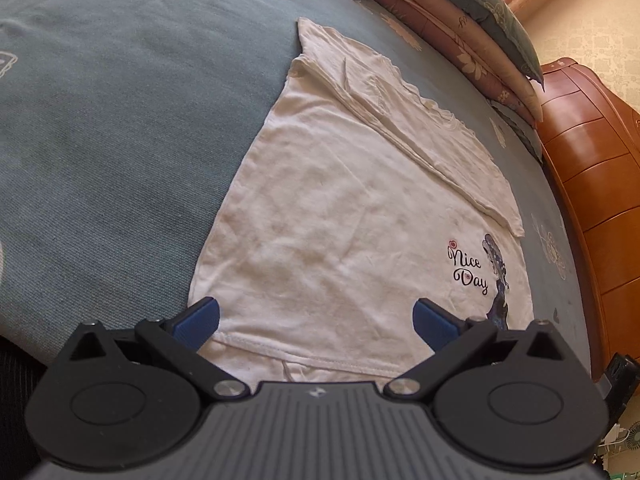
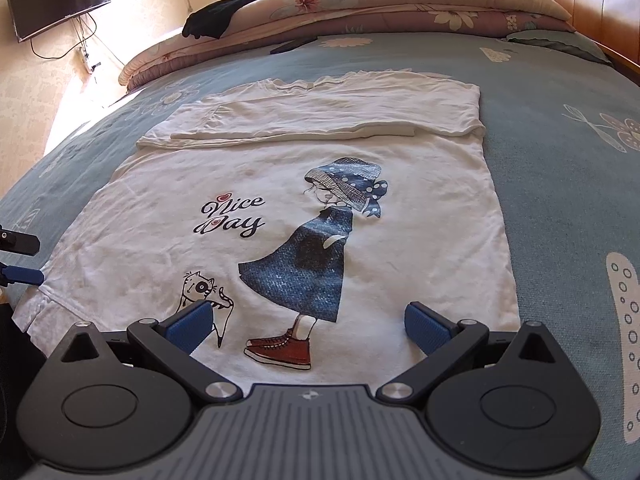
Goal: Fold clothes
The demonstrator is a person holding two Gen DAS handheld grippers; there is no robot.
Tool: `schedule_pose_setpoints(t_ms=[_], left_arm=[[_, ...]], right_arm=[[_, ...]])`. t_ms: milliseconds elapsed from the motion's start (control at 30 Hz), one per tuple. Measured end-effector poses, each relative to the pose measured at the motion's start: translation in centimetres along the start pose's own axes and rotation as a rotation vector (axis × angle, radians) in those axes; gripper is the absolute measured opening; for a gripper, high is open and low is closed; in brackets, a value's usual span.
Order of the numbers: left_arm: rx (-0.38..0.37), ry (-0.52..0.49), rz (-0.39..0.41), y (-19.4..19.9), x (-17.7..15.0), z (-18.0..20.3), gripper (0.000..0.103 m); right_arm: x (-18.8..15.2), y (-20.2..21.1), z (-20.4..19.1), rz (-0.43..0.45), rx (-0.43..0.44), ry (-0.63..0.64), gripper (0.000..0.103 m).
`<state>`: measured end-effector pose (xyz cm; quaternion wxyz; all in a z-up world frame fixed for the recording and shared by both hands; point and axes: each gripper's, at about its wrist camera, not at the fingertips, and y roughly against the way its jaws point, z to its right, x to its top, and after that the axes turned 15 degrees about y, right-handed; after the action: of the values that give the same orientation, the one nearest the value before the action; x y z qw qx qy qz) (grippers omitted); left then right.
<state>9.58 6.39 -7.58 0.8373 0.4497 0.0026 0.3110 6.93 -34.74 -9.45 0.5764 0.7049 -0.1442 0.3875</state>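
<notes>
Bedspread point(image 2: 560, 92) holds the T-shirt point(image 2: 280, 184), apparently untouched beneath both spread claws point(image 1: 316, 318) point(image 2: 308, 322).

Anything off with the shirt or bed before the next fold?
Nothing serious. The white T-shirt lies flat on the bedspread, far edge already folded over. Faint brownish marks above the "Nice Day" print look like stains. Both grippers, left and right, are open.

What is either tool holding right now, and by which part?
Nothing. Left tool and right tool are open above the white T-shirt.
</notes>
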Motion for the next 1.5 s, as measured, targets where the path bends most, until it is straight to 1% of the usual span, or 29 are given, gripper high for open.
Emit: schedule_pose_setpoints(t_ms=[33,100,133,300,433,567,633,733,800,833,900,933,1067,1200,1300,1367,1500], left_arm=[[-0.01,-0.011,0.008,0.4,0.0,0.4,0.102],[-0.044,-0.034,-0.004,0.6,-0.2,1.2,0.102],[-0.047,-0.046,-0.009,0.4,-0.4,1.6,0.102],[0.014,-0.137,-0.033,-1.6,-2.3,3.4,0.102],[-0.026,-0.215,-0.043,-2.3,-3.9,5.5,0.102],[-0.048,-0.397,-0.018,-3.0,-6.6,9.1,0.102],[-0.033,-0.525,0.015,-3.7,-8.5,10.6,0.102],[0.024,-0.68,0.059,-5.0,-11.1,11.8,0.102],[0.067,-0.736,0.067,-6.0,-12.3,11.8,0.102],[0.085,-0.752,0.056,-6.5,-12.6,11.7,0.102],[0.113,-0.76,0.042,-7.0,-13.0,10.9,0.102],[0.095,-0.75,0.052,-6.7,-12.9,10.5,0.102],[0.094,-0.762,0.049,-5.8,-12.9,10.1,0.102],[0.091,-0.73,0.087,-5.5,-11.7,10.3,0.102],[0.099,-0.657,0.092,-6.2,-10.3,10.3,0.102],[0.112,-0.63,0.077,-6.7,-9.9,10.0,0.102],[0.114,-0.636,0.083,-6.9,-10.2,9.5,0.102]], right_arm=[[0.0,0.0,0.0,0.001,0.001,-0.001,0.103],[0.0,0.0,0.1,0.002,0.001,-0.004,0.103],[0.0,0.0,0.1,0.002,0.002,-0.005,0.103],[0.0,0.1,0.1,0.001,-0.001,-0.008,0.103],[-0.1,0.4,0.4,0.008,0.006,-0.026,0.103],[-0.3,0.8,1.1,0.028,0.017,-0.077,0.103],[-0.3,1.0,1.6,0.041,0.017,-0.113,0.103],[-0.4,1.4,2.2,0.064,0.002,-0.156,0.103],[-0.5,1.7,2.6,0.078,0.0,-0.179,0.103],[-0.6,1.7,2.7,0.077,-0.008,-0.186,0.103],[-0.7,1.7,2.9,0.072,-0.022,-0.196,0.103],[-0.7,1.7,2.9,0.072,-0.029,-0.199,0.103],[-0.8,1.9,3.3,0.079,-0.05,-0.219,0.103],[-0.9,2.2,3.7,0.1,-0.034,-0.256,0.103],[-0.7,2.1,3.2,0.102,-0.029,-0.223,0.103],[-0.5,1.7,2.5,0.077,-0.042,-0.176,0.103],[-0.4,0.5,0.8,0.007,-0.086,-0.069,0.103]])
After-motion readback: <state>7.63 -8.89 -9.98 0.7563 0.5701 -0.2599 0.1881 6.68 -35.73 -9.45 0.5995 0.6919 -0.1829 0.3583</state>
